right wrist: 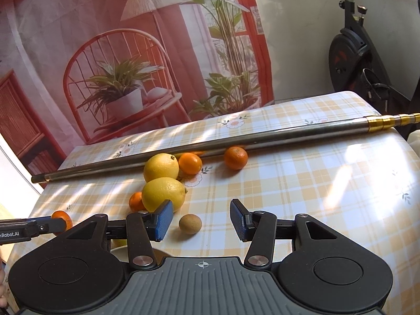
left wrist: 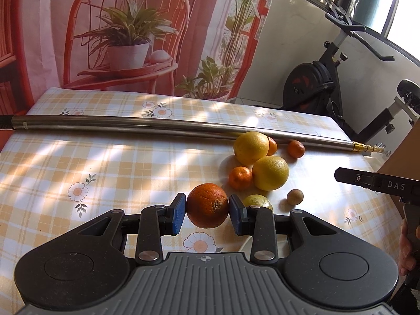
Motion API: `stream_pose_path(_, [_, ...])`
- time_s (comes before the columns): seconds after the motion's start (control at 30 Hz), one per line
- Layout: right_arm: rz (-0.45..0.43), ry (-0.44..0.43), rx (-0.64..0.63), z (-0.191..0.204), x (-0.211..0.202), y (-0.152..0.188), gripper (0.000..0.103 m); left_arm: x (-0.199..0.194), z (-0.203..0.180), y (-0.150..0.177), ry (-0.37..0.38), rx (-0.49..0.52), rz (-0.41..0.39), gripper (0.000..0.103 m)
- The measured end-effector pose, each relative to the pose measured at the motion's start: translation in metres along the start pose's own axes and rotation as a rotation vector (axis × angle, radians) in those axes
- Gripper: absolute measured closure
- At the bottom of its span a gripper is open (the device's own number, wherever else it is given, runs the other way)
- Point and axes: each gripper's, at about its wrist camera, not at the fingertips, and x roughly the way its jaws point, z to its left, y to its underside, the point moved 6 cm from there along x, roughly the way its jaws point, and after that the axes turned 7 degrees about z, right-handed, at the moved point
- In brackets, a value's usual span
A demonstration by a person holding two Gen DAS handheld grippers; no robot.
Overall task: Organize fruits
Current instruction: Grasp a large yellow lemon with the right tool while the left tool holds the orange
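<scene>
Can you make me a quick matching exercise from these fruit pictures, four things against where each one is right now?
Things:
1. dark orange round fruit
2. small brown round fruit
3. long steel pole
4. small mandarin off on its own

Places:
A. lying across the checked tablecloth behind the fruit
B. clamped in the left tongs
C. against the pole, apart from the yellow fruits
D. on the cloth ahead of the open right tongs

Pairs: 1-B, 2-D, 3-A, 4-C

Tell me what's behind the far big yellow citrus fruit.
Behind the round yellow citrus fruit sits a small orange mandarin, then the long steel pole. Tablecloth directly behind it is hidden.
</scene>
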Motion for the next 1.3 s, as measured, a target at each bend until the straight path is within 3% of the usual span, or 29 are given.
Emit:
stream_pose_path(0.33, [0.034,-0.071,-0.110,0.030,0.037,-0.029,0.056,0.008,0.003,-0.002,0.016,-0.015,0.018,0.065])
stream_pose_path(0.53, [0.108,-0.057,-0.172,0.048,0.078,-0.033,0.038,0.015,0.010,-0.001,0.022,-0.040,0.034,0.065])
stream_pose_path(0.7, [0.165,-0.055,-0.172,0.052,0.101,-0.028,0.038,0.022,0.015,-0.001,0.022,-0.052,0.048,0.065])
stream_pose_path(0.97, [0.185,-0.098,-0.134,0.048,0.117,-0.025,0.040,0.032,0.019,0.000,0.023,-0.076,0.073,0.065])
stream_pose_path(1.3, [0.180,-0.080,-0.152,0.047,0.121,-0.023,0.041,0.038,0.012,0.004,0.050,-0.073,0.086,0.065])
